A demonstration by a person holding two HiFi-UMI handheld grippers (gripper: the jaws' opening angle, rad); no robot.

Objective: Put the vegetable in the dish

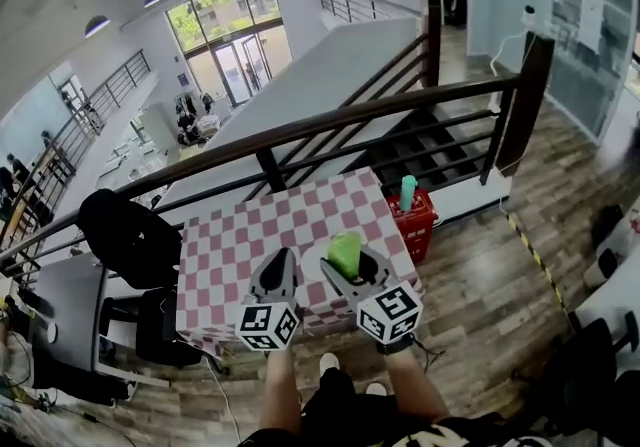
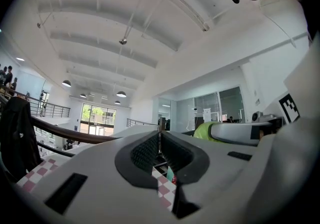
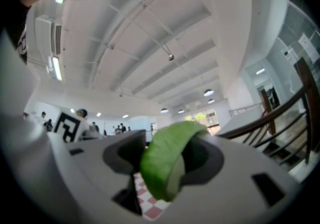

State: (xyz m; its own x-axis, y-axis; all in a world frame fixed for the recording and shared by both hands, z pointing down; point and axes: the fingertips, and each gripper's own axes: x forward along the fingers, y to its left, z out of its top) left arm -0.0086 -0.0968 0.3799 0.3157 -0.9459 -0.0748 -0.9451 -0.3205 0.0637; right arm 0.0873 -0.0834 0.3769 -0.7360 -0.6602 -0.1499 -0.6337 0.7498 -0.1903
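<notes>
A light-green vegetable piece (image 1: 345,253) stands between the jaws of my right gripper (image 1: 346,261), which is shut on it. In the right gripper view the vegetable (image 3: 162,165) fills the gap between the dark pads. My left gripper (image 1: 282,265) is beside it on the left, shut and holding nothing. In the left gripper view its jaws (image 2: 159,144) meet, and the vegetable (image 2: 206,131) shows off to the right. Both grippers hang over the near edge of the red-and-white checkered table (image 1: 240,235) and tilt up toward the ceiling. No dish shows in any view.
A dark railing (image 1: 300,130) runs behind the table, with stairs beyond. A red crate (image 1: 415,223) with a green bottle (image 1: 408,191) stands at the table's right. A black chair with a dark coat (image 1: 128,233) stands at its left. Wooden floor lies to the right.
</notes>
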